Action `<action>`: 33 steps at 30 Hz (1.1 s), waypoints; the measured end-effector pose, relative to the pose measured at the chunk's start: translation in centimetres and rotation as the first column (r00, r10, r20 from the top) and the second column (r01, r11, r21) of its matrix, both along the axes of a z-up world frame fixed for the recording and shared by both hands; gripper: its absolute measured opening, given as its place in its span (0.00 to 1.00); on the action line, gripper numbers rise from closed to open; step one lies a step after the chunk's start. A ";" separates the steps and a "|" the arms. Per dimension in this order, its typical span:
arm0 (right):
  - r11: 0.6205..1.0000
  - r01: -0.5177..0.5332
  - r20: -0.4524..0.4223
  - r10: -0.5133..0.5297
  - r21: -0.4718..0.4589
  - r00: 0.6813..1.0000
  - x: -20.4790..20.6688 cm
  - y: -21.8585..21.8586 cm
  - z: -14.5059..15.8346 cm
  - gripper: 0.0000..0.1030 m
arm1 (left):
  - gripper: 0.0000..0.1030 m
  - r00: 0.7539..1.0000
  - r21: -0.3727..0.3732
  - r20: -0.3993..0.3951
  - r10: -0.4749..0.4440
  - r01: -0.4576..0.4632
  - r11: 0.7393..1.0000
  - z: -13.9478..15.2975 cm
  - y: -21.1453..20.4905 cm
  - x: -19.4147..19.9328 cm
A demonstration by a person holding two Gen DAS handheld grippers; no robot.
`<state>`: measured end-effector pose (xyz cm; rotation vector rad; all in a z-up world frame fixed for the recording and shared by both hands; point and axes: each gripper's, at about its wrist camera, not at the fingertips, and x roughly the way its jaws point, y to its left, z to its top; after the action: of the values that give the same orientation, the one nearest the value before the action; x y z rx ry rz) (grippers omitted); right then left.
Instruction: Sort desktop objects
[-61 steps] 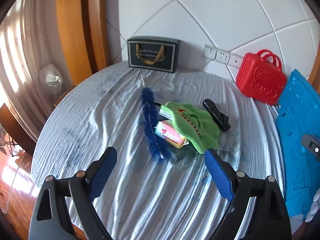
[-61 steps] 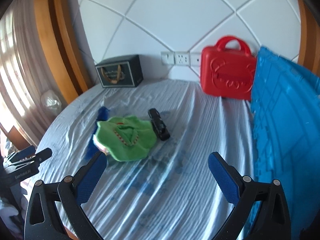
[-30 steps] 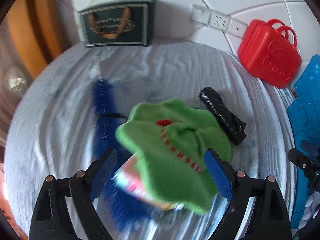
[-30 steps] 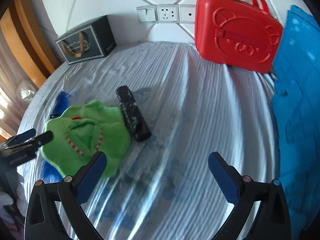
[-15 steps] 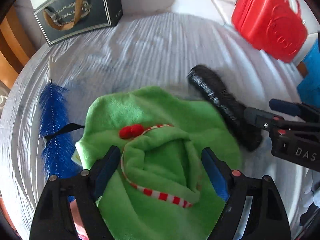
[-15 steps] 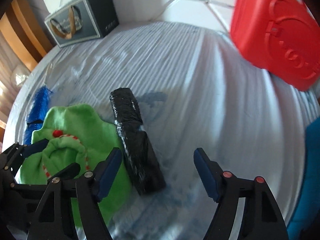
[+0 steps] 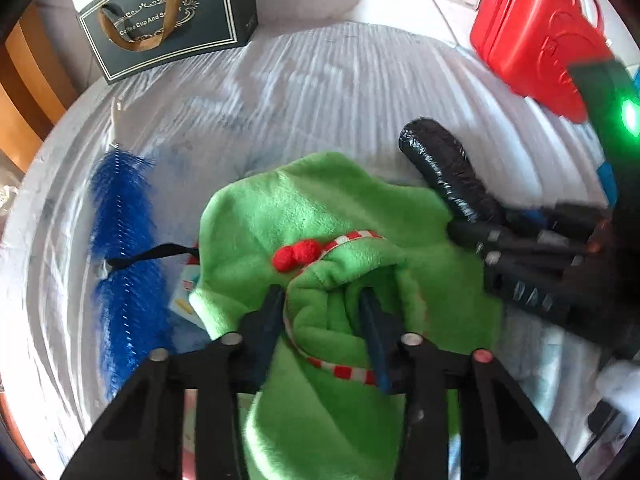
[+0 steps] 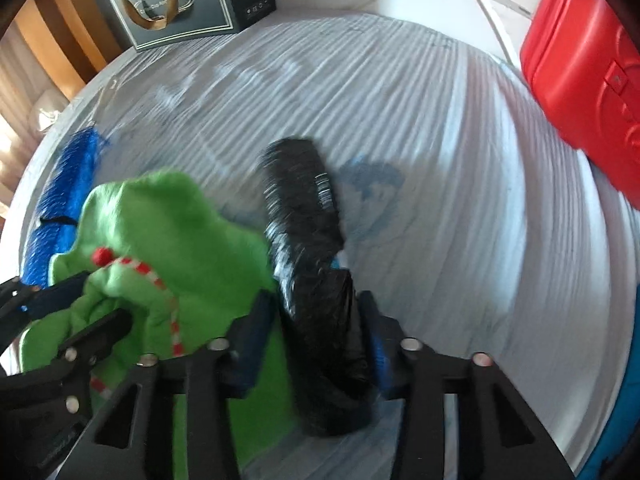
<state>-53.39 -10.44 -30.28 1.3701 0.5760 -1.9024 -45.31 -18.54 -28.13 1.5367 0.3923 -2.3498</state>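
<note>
Left gripper: pinches a raised fold of the green cloth between its 2 fingers.
Right gripper: clamps the black roll, at 3 o'clock of the cloth.
Blue brush: at 9 o'clock of the cloth.
Red case: at 1 o'clock, well apart.

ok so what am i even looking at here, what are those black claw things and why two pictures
Each claw is a hand-held two-finger gripper; a person holds one in each hand, with a camera on each looking along its fingers. That gives one picture per gripper.

In the left view, the left gripper pinches a fold of the green cloth. In the right view, the right gripper is closed around the black roll.

Also on the striped sheet: a blue brush, a dark gift bag and a red case.
</note>
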 end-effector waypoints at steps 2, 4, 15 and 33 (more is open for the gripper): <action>1.000 0.009 -0.002 -0.009 0.006 1.000 0.9 1.1 0.1 0.37 | 0.26 1.000 0.003 -0.015 -0.010 0.010 1.000 0.4 0.5 0.2; 0.999 0.033 0.025 -0.032 -0.007 0.999 1.3 2.4 0.4 0.34 | 0.26 0.999 -0.009 -0.026 -0.020 0.020 1.000 0.6 0.9 0.2; 0.997 0.075 0.034 -0.074 -0.022 0.997 0.1 1.9 0.2 0.37 | 0.26 0.999 -0.062 -0.029 -0.021 0.020 0.998 -0.4 1.4 -1.1; 0.973 0.124 -0.042 -0.134 -0.193 0.990 1.8 5.3 7.1 0.33 | 0.21 0.963 -0.118 -0.267 -0.029 -0.003 0.993 8.6 2.3 1.1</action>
<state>-51.63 -5.16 -23.14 1.2615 0.3283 -2.0470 -44.22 -16.20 -19.56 1.1753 0.2986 -2.5490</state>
